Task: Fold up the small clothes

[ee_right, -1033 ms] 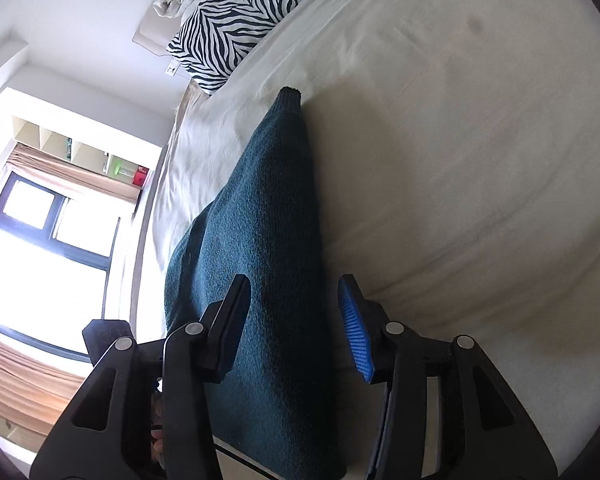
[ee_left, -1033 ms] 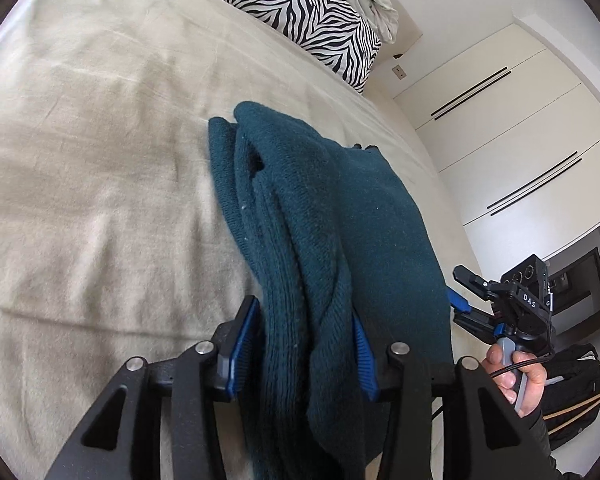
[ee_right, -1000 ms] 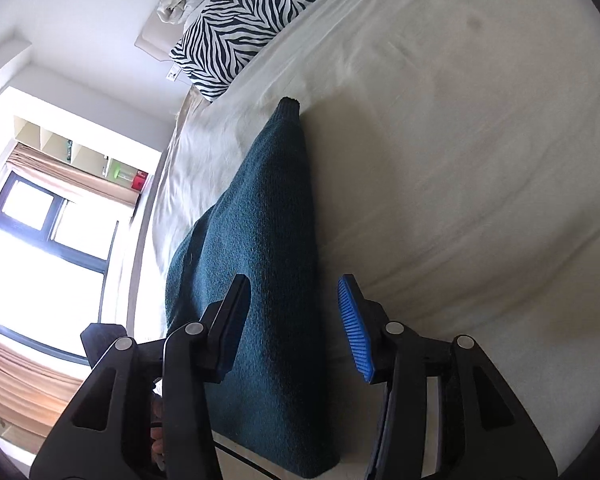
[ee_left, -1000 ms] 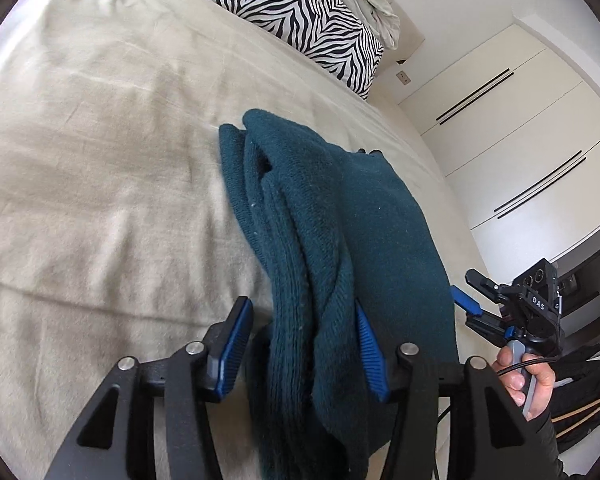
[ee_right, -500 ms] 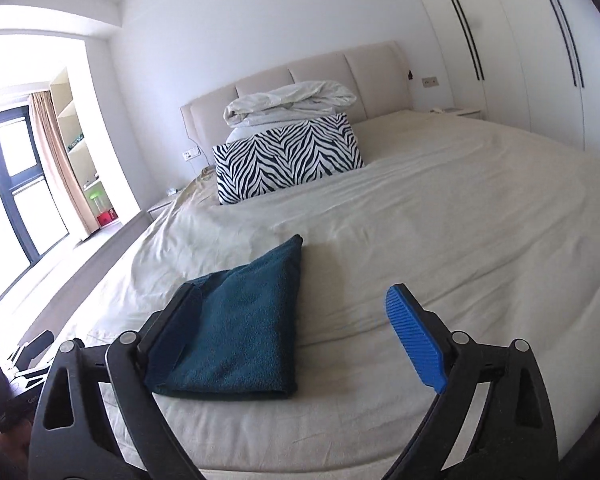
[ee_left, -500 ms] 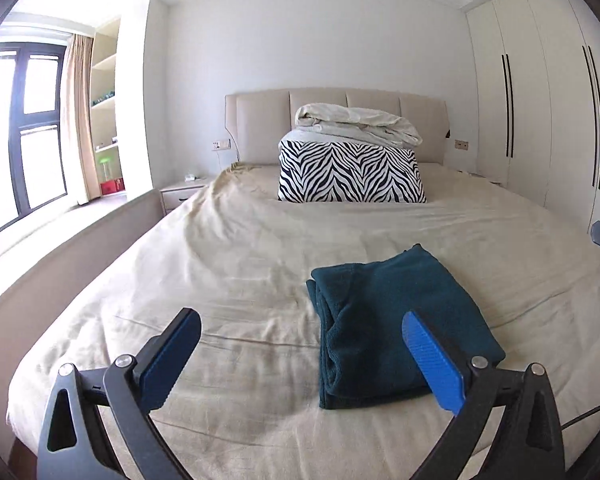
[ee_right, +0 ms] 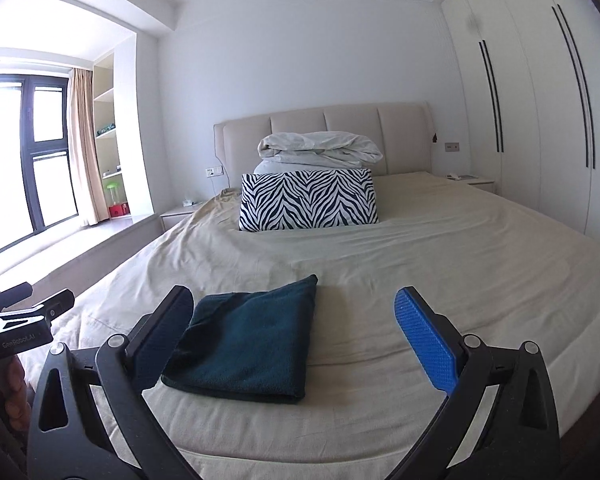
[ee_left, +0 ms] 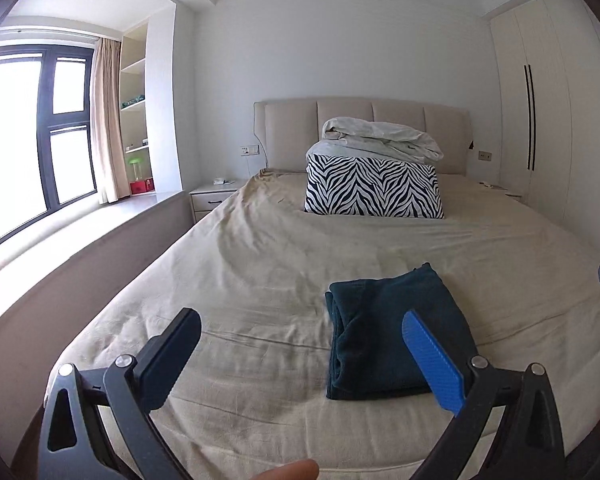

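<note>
A dark teal knitted garment (ee_left: 384, 336) lies folded into a flat rectangle on the beige bed sheet (ee_left: 268, 264), near the foot of the bed. It also shows in the right wrist view (ee_right: 248, 344). My left gripper (ee_left: 300, 356) is wide open and empty, held back from the bed, with the garment just behind its right finger. My right gripper (ee_right: 296, 332) is wide open and empty, pulled back above the bed's foot edge, with the garment behind its left finger. The left gripper's body shows at the left edge of the right wrist view (ee_right: 16, 320).
A zebra-striped pillow (ee_left: 374, 189) and a bundled white duvet (ee_left: 380, 140) sit at the padded headboard (ee_left: 360, 120). White wardrobes (ee_right: 540, 100) line the right wall. A window (ee_left: 28, 128), a window seat and a nightstand (ee_left: 212, 196) are on the left.
Both grippers opened, let go of the teal garment and drew back from the bed. The garment now lies folded flat on the sheet.
</note>
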### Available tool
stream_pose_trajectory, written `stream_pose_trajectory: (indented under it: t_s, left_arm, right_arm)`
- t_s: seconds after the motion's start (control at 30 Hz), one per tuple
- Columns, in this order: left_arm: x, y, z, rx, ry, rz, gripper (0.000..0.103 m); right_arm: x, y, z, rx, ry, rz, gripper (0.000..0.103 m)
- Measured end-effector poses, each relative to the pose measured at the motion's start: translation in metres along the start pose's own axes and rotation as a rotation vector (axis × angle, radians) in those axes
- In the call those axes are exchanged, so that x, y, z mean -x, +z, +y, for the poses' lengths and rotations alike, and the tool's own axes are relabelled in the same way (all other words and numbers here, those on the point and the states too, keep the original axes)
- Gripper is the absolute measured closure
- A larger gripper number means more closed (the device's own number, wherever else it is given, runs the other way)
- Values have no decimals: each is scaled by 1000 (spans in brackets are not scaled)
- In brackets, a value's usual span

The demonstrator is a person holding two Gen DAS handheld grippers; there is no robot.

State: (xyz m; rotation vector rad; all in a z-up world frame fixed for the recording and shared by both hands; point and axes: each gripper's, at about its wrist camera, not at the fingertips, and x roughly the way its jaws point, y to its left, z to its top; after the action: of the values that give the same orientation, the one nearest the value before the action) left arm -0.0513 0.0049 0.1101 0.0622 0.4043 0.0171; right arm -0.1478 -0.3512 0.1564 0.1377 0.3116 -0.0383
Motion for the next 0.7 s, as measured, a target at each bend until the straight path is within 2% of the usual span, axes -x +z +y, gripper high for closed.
stream_pose_trajectory:
  t_s: [0.07,0.17,0.37,0.5,0.7]
  left_arm:
    - [-1,-3,-1,-10,9,20,0]
    - [-12,-8,-1,0,36,91,0]
    - [-32,-21,-1,15,-16,216,0]
    - [-37,-26,-3,30,-39,253,0]
    - [-43,-29,-4,33,-40,283,0]
  right_arm:
    - [2,2,1,-22,8,24,0]
    - [-7,2,1,-27,-40,93,0]
    - [-17,-7,8,-2,-75,168,0]
    - [-23,-14,14,35,-98,195,0]
    - [-45,-30,12,8,-79,302,0]
